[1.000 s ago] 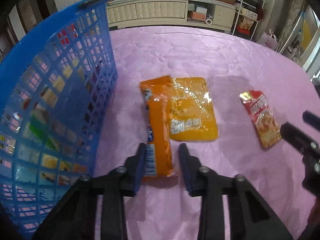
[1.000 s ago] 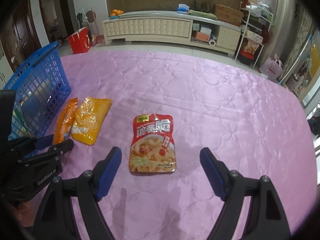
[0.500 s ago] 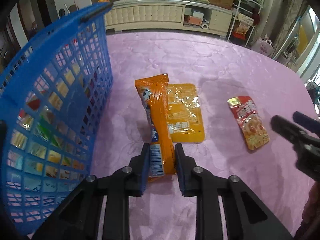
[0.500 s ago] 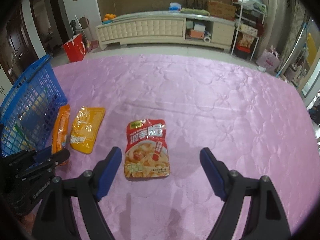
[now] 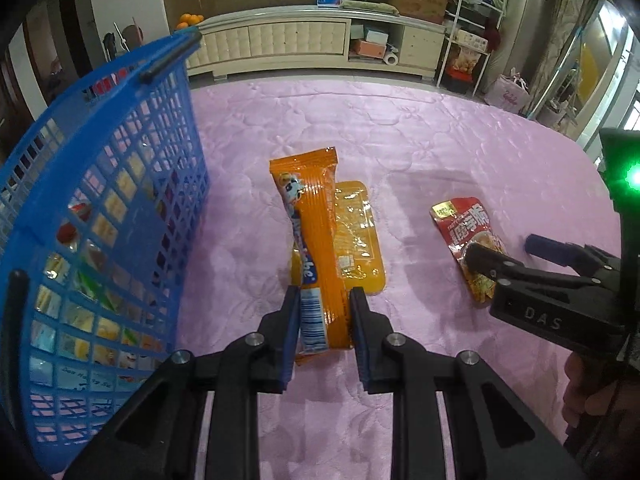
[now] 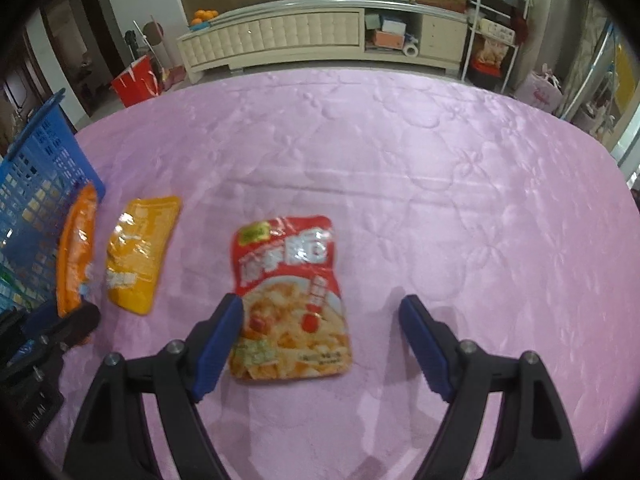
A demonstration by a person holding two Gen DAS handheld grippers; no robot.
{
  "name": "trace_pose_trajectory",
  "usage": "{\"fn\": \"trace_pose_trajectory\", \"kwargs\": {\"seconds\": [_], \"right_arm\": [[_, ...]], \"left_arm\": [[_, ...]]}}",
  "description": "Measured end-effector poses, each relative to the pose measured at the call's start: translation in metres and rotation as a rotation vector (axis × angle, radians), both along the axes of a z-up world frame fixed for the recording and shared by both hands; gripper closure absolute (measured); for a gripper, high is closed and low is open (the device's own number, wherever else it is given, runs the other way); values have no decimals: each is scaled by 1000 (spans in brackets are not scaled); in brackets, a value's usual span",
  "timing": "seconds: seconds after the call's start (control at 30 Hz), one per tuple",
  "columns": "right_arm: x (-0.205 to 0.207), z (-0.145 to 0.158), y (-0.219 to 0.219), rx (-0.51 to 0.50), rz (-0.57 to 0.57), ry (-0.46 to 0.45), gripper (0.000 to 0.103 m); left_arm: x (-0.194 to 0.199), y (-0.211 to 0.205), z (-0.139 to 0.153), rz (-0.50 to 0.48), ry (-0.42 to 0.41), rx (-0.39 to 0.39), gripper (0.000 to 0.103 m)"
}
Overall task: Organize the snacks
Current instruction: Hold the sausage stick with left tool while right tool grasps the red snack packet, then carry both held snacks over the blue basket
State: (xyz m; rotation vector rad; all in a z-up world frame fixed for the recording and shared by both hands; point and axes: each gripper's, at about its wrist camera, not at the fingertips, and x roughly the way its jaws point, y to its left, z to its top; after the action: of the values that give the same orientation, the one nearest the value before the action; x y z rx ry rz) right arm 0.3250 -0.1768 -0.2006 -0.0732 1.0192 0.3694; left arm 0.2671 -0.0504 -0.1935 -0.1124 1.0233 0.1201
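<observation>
The long orange snack packet (image 5: 316, 252) is what we have in hand: the left gripper (image 5: 325, 326) is clamped on its barcode end, pads pressing both sides, and the rest of the packet sticks out ahead of the fingers, lifted at a slant above the pink tablecloth (image 5: 420, 140). Just beyond and under its far side lies the flat yellow pouch (image 5: 358, 240), on the cloth. To the left of this gripper, close by, stands the blue mesh basket (image 5: 120, 200), with several wrapped snacks showing through its wall.

Off to the right, the red snack pouch (image 6: 290, 300) lies flat on the cloth, its near half between the jaws of our right gripper (image 6: 320, 340). Those jaws stand wide apart; the left pad is at the pouch's edge, the right one well clear of it, so nothing is gripped there.

We judge the step to be carrying the orange packet to the basket. Next we need to lift it above the rim, swing left over the opening and release; the right gripper still has to settle lower and close on the red pouch
</observation>
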Motion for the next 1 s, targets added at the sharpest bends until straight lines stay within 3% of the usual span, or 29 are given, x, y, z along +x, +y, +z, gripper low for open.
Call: {"fn": "trace_pose_trajectory", "kwargs": {"seconds": [0.1,0.23,0.3,0.53,0.6,0.8,1.0], "right_arm": [[-1,-1,10,-11,28,-1,19],[-6,-6,25,-122,55,-43,20],[-6,-6,23,-111,42,-32,23],[-14,-3,31,-127,117,-96,75],[-17,-3,36,-156,142,-121,80],[-21,3,30,-94,135,-91,83],[-52,34,30,-99,130,-140,83]], "left_arm": [[0,-2,1,-21,-15,10,81],[-2,2,-2,-39,-11,7,81],[-3,4,-3,-37,-9,3,81],[-1,9,-10,-34,7,-9,81],[0,9,-10,-35,8,-10,81],[0,7,-6,-42,-3,-11,81],[-13,2,13,-67,-37,-9,81]]}}
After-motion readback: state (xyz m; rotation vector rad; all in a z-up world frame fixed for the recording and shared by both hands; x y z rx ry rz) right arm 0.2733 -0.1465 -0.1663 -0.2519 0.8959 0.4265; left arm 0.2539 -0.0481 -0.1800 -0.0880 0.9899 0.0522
